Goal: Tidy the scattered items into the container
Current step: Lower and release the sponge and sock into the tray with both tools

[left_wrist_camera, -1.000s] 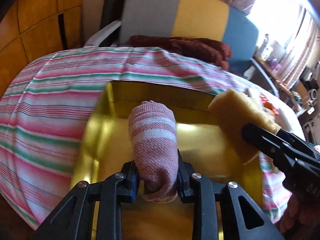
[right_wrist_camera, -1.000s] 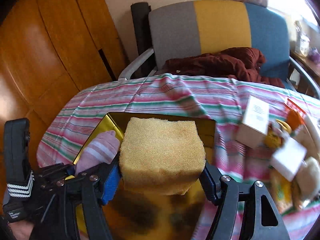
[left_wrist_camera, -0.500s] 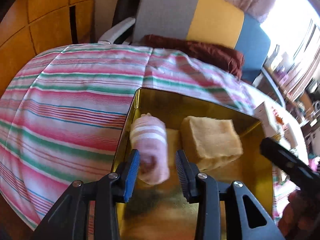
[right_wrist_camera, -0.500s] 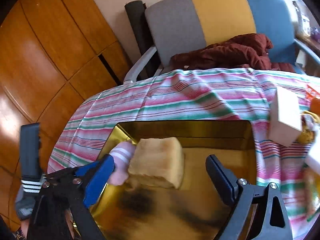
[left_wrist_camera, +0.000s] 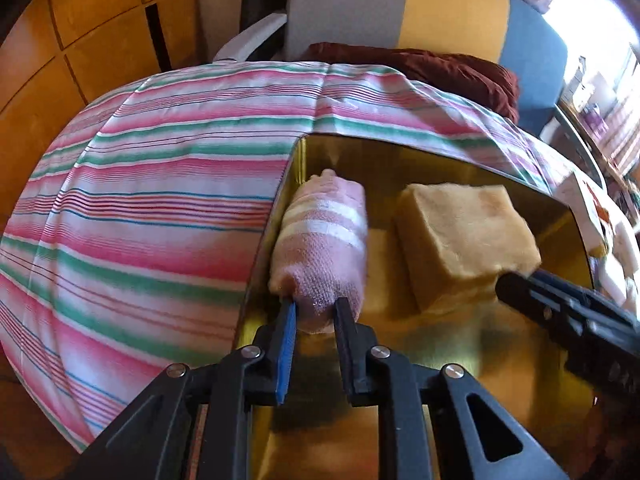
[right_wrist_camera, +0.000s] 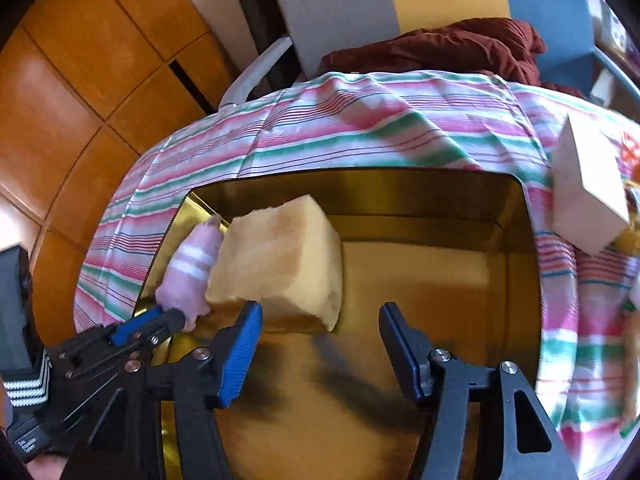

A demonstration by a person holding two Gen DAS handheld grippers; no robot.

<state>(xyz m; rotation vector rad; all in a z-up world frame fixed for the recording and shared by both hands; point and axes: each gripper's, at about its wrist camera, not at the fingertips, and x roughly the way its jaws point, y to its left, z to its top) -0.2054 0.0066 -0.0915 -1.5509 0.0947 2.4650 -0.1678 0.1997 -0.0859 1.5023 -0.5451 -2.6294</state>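
On the table in front of you a pink, green and white striped cloth (left_wrist_camera: 160, 200) covers the whole top, with a grey, yellow and blue chair (right_wrist_camera: 400, 4) pushed in behind it and a dark red garment (right_wrist_camera: 436, 46) heaped on its seat. Set on the cloth is your gold tin (right_wrist_camera: 440, 200), open and shiny inside. Against its left wall lies the rolled pink towel (left_wrist_camera: 324, 248), and just beside that, touching it in your right view, sits the yellow sponge (right_wrist_camera: 280, 264) on the tin floor. A white box (right_wrist_camera: 588, 196) stands on the cloth outside the tin's right wall, near a blurred cluster of other items at the frame edge that you cannot make out. Your left gripper (left_wrist_camera: 314, 320) has its jaws narrowed around the near end of the towel, with the pads at or almost at the fabric; you cannot tell whether they are pressing it. Your right gripper (right_wrist_camera: 320, 320) hangs over the tin with its jaws spread wide and nothing between them, its left finger (right_wrist_camera: 240, 356) just in front of the sponge
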